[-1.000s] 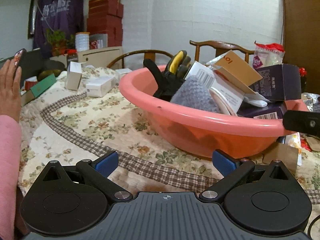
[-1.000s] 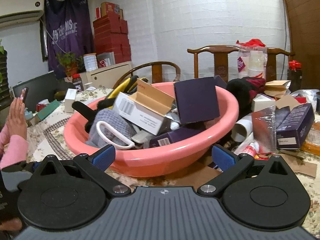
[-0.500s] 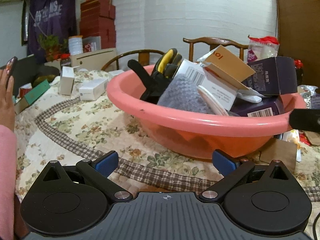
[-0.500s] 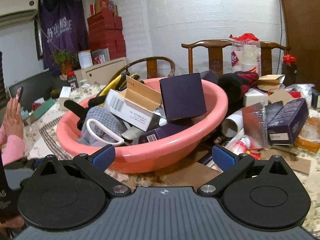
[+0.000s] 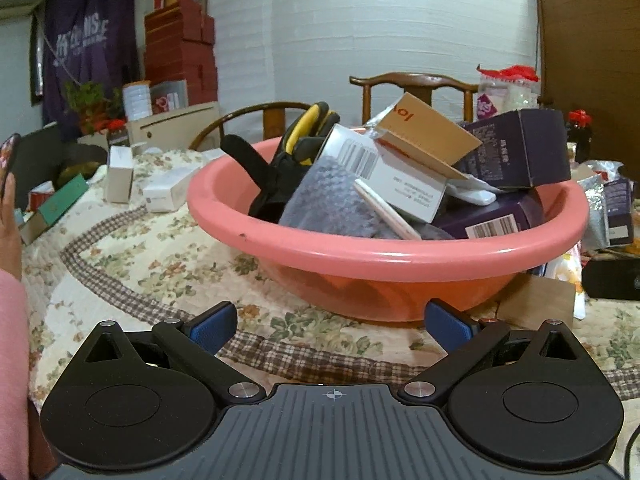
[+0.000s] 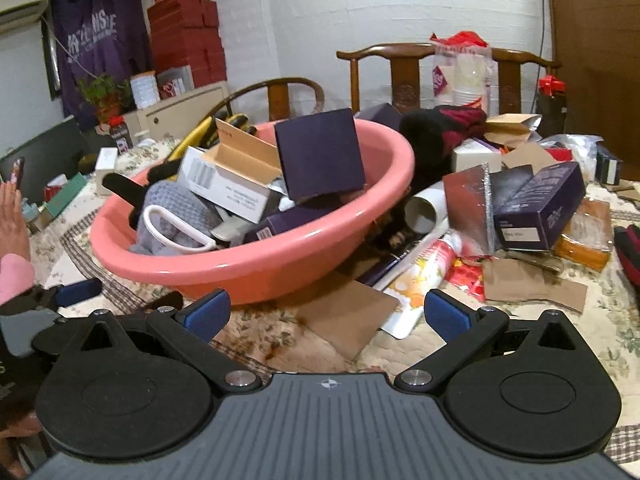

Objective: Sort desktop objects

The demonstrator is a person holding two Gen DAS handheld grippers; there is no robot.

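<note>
A pink plastic basin (image 5: 384,256) (image 6: 256,260) sits on the floral quilted table, piled with a black and yellow glove (image 5: 288,152), a grey knit item (image 5: 332,204), a white carton with an open flap (image 5: 400,176) (image 6: 228,184) and dark purple boxes (image 5: 520,152) (image 6: 320,160). My left gripper (image 5: 332,324) stands open just short of the basin's near wall, with nothing between its fingers. My right gripper (image 6: 326,314) is open too, above a brown cardboard piece (image 6: 344,320) at the basin's right front. Right of the basin lies a heap of loose items, among them a purple box (image 6: 540,208).
Small white boxes (image 5: 120,172) and a green box (image 5: 64,200) lie at the far left of the table. A person's hand (image 6: 14,216) and pink sleeve (image 5: 12,360) are at the left edge. Wooden chairs (image 6: 400,68) stand behind. The left gripper shows at the right wrist view's left edge (image 6: 76,292).
Both views have swung slightly: the right gripper has turned right, bringing the heap beside the basin further into view. The left gripper has edged closer to the basin. Both stay open.
</note>
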